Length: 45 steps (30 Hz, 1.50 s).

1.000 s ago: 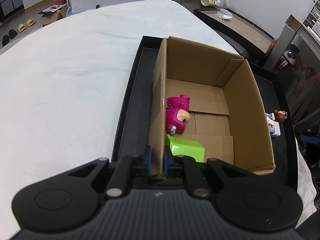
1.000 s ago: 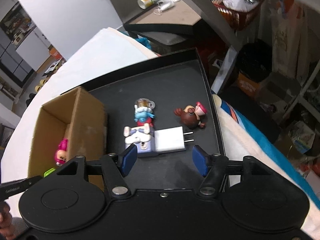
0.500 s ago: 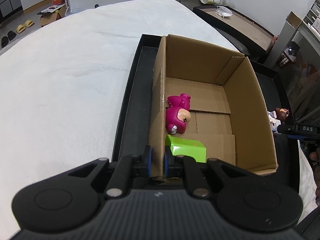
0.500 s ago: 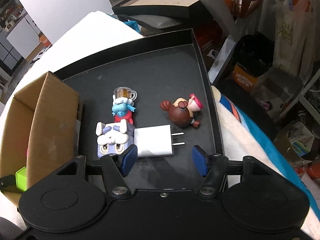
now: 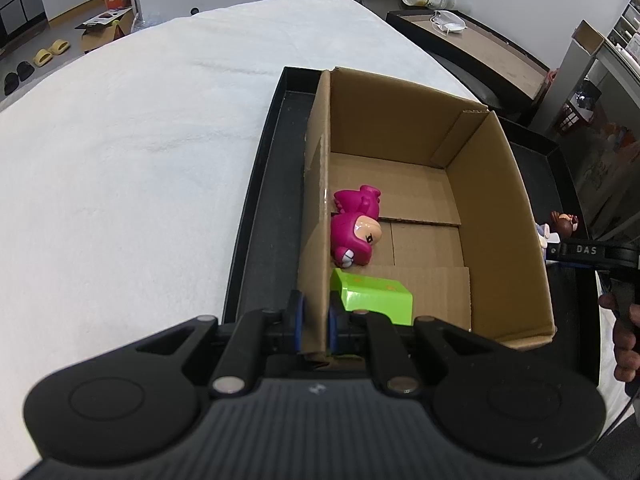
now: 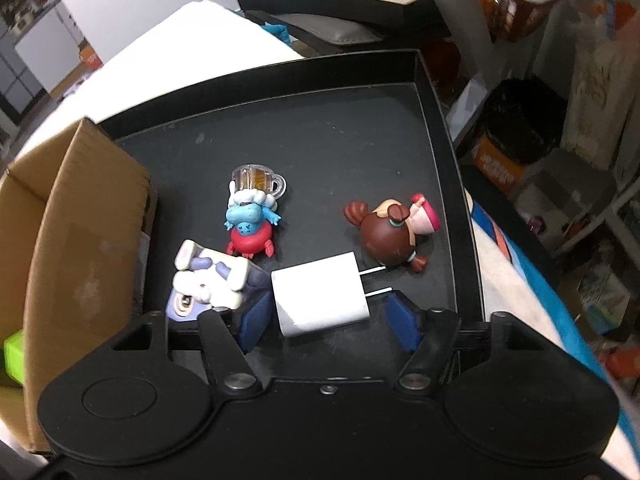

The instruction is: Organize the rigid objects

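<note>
White charger now sits between the right gripper's wide-open fingers, low centre.
Left gripper stays clamped on the cardboard box wall; charger looks the next pick.

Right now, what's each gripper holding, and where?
Left gripper is shut on the cardboard box, pinching its near left wall. Right gripper is open around the white charger, holding nothing.

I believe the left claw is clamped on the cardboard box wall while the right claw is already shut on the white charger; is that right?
Not quite. The left claw is indeed clamped on the cardboard box wall, but the right claw is open: the right wrist view shows its blue pads spread apart on either side of the white charger, not yet closed on it.
</note>
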Each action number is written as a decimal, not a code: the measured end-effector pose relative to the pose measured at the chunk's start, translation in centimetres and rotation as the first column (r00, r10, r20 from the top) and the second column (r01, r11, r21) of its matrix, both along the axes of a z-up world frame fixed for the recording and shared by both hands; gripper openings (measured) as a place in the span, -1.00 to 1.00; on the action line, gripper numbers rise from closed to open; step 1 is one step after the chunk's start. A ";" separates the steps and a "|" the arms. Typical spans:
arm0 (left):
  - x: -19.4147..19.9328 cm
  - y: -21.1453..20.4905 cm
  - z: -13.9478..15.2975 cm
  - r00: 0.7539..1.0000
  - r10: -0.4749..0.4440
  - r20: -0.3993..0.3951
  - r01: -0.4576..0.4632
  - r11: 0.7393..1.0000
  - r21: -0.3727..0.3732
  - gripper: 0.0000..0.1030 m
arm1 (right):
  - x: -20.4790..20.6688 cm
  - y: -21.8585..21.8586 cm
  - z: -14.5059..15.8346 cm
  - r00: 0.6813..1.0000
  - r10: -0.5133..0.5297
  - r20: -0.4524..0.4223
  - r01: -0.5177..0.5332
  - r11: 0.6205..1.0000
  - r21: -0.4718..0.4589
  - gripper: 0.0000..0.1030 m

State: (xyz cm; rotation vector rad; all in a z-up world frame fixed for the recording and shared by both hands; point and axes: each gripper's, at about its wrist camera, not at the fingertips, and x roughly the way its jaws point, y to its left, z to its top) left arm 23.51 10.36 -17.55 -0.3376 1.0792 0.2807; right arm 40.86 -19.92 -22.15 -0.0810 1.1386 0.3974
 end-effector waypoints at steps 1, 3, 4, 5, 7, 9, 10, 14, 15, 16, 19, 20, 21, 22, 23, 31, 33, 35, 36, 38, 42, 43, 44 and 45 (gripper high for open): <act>0.0 0.0 0.0 1.000 0.000 -0.001 0.000 1.000 0.001 -0.78 | -0.1 0.3 -0.1 1.000 0.011 0.008 -0.011 1.000 -0.014 0.35; 0.0 0.0 0.0 1.000 -0.002 -0.002 0.002 1.000 0.002 -0.78 | -0.3 0.8 -0.3 0.999 0.032 0.028 -0.030 0.999 -0.042 0.37; 0.0 0.0 -0.1 1.000 -0.002 -0.001 0.002 1.000 0.000 -0.78 | -0.3 1.0 -0.3 0.998 0.041 0.039 -0.038 0.998 -0.055 0.37; 0.0 0.0 -0.1 1.000 -0.001 -0.001 0.001 1.000 -0.001 -0.78 | -0.4 1.2 -0.4 0.997 0.051 0.051 -0.048 0.997 -0.067 0.37; 0.0 0.0 -0.2 1.000 -0.008 -0.004 0.008 1.000 0.002 -0.78 | -0.6 1.3 -0.4 0.995 0.063 0.073 -0.057 0.995 -0.081 0.21; 0.1 0.0 -0.3 1.000 -0.011 -0.008 0.011 1.000 0.005 -0.78 | -0.6 1.1 -0.2 0.996 0.064 0.064 -0.059 0.996 -0.069 0.21; 0.1 -0.1 -0.4 1.000 -0.013 -0.009 0.014 1.000 0.009 -0.78 | -0.7 0.9 -0.1 0.997 0.059 0.057 -0.056 0.997 -0.058 0.20; 0.1 -0.1 -0.5 1.000 -0.011 -0.010 0.011 1.000 0.008 -0.78 | -1.4 0.4 1.1 0.997 0.051 0.063 -0.048 0.998 -0.044 0.20; 0.1 -0.1 -0.5 1.000 -0.013 -0.010 0.013 1.000 0.010 -0.78 | -1.5 0.3 1.4 0.997 0.044 0.061 -0.042 0.999 -0.034 0.20; 0.1 -0.1 -0.5 1.000 -0.015 -0.010 0.016 1.000 0.013 -0.78 | -1.6 0.1 1.7 0.998 0.037 0.058 -0.036 0.999 -0.025 0.20; 0.2 -0.1 -0.5 1.000 -0.019 -0.012 0.019 1.000 0.014 -0.78 | -2.0 -0.2 2.7 0.998 0.028 0.064 -0.027 0.999 -0.016 0.20; 0.2 -0.1 -0.5 1.000 -0.019 -0.012 0.020 1.000 0.013 -0.78 | -2.1 -0.3 2.9 0.998 0.024 0.060 -0.024 1.000 -0.009 0.20; 0.1 -0.1 -0.5 1.000 -0.019 -0.011 0.019 1.000 0.012 -0.78 | -2.0 -0.5 3.3 0.999 0.010 0.041 -0.010 1.000 0.015 0.20; 0.1 0.0 -0.5 1.000 -0.019 -0.010 0.019 1.000 0.010 -0.78 | -2.0 -0.7 3.6 1.000 -0.004 0.023 0.003 0.999 0.041 0.20; 0.1 0.0 -0.5 1.000 -0.020 -0.009 0.020 1.000 0.010 -0.78 | -2.0 -0.9 4.1 1.000 -0.013 0.016 0.012 0.998 0.058 0.20; 0.0 0.1 -0.5 1.000 -0.020 -0.001 0.020 1.000 0.001 -0.78 | -3.3 0.2 6.4 0.998 0.025 0.065 -0.028 0.999 0.037 0.21; -0.1 0.1 -0.5 1.000 -0.021 0.001 0.021 1.000 -0.001 -0.77 | -3.6 0.7 6.9 0.997 0.036 0.075 -0.038 0.999 0.029 0.21; -0.1 0.2 -0.5 1.000 -0.020 0.004 0.020 1.000 -0.002 -0.78 | -3.9 0.9 7.3 0.995 0.045 0.084 -0.047 0.999 0.022 0.21; -0.2 0.2 -0.5 1.000 -0.018 0.005 0.018 1.000 -0.004 -0.78 | -3.9 1.1 7.4 0.995 0.048 0.084 -0.050 0.998 0.023 0.21; -0.2 0.3 -0.5 1.000 -0.016 0.008 0.016 1.000 -0.008 -0.78 | -4.0 1.3 7.7 0.995 0.052 0.083 -0.055 0.998 0.028 0.21; -0.3 0.4 -0.5 1.000 -0.017 0.012 0.017 1.000 -0.015 -0.77 | -4.5 2.2 8.4 0.995 0.057 0.088 -0.059 0.998 0.030 0.21; -0.3 0.5 -0.4 1.000 -0.017 0.013 0.017 1.000 -0.016 -0.77 | -4.6 2.4 8.7 0.995 0.054 0.084 -0.058 0.998 0.040 0.21; -0.4 0.5 -0.4 1.000 -0.017 0.013 0.017 1.000 -0.017 -0.77 | -4.7 2.6 8.9 0.995 0.056 0.086 -0.060 0.997 0.045 0.21; -0.4 0.5 -0.4 1.000 -0.017 0.014 0.017 1.000 -0.018 -0.77 | -4.8 2.9 9.2 0.994 0.061 0.094 -0.066 0.997 0.043 0.21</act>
